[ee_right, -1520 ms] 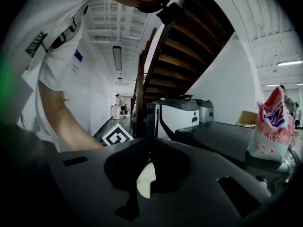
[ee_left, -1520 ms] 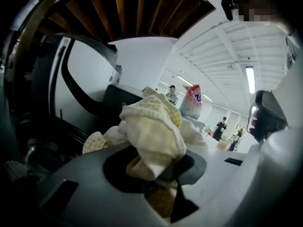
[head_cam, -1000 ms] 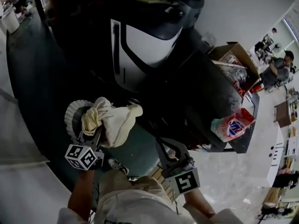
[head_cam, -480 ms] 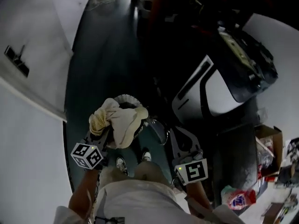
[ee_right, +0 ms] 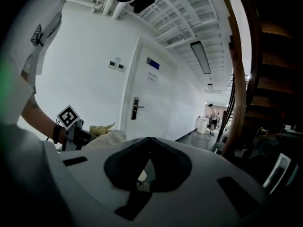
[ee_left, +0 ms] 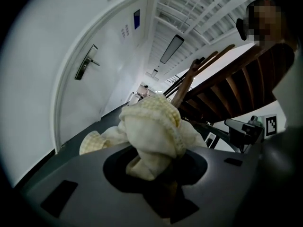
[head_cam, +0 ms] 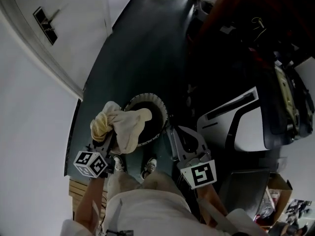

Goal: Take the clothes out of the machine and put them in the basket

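Turned away from the washing machine (head_cam: 246, 127) since a second ago, now sitting centre right. Still clamping the cream cloth (head_cam: 125, 127) in the left gripper (head_cam: 110, 137), right over the basket (head_cam: 160, 113) mid-frame. Keeping the right gripper (head_cam: 172, 132) pinched shut, empty. Only catching a distant person (ee_right: 211, 111) down the corridor from the right gripper view, never from the head view.

Head view: dim overall. Floor (head_cam: 142, 58) beyond the basket (head_cam: 156, 102) is near black, and the wall (head_cam: 29, 107) left of the basket is washed out white. Strong fisheye bending at the edges. Both gripper views: black vignetted corners, near foreground soft and shadowed. Light comes from a ceiling strip lamp (ee_left: 171, 48); walls glare bright.
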Available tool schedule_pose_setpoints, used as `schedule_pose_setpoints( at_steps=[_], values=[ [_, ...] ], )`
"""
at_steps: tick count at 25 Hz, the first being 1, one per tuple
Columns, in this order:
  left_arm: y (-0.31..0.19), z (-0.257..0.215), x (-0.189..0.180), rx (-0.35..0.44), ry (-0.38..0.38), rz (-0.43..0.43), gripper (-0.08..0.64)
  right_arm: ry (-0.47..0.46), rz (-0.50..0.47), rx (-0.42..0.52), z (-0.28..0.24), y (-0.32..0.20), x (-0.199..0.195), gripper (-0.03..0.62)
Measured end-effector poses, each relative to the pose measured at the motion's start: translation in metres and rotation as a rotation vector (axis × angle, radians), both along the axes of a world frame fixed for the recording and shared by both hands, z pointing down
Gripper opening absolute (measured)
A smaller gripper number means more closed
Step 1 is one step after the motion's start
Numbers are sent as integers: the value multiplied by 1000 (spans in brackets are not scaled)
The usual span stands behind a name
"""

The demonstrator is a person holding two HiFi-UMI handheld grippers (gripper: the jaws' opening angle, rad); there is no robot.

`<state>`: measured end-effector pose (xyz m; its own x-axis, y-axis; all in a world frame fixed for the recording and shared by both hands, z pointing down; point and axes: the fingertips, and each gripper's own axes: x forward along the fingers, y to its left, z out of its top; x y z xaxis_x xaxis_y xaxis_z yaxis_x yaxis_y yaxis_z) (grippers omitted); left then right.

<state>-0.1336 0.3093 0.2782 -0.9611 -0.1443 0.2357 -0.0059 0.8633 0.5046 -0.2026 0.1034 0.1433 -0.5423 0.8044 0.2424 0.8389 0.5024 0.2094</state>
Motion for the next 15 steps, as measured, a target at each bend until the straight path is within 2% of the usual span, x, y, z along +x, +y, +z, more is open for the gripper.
schedule_pose_setpoints(
  at_steps=[4,8,15],
  values=[
    [7,35,-13,-5,36,4,135,61,-18,45,38,14,-9,12],
    [20,78,-30,-6,85,-19,135,103,-21,53,77,19,-23,12],
    [16,186,-66,-4,179,15,135,219,-7,75,172,23,-34,12]
  ],
)
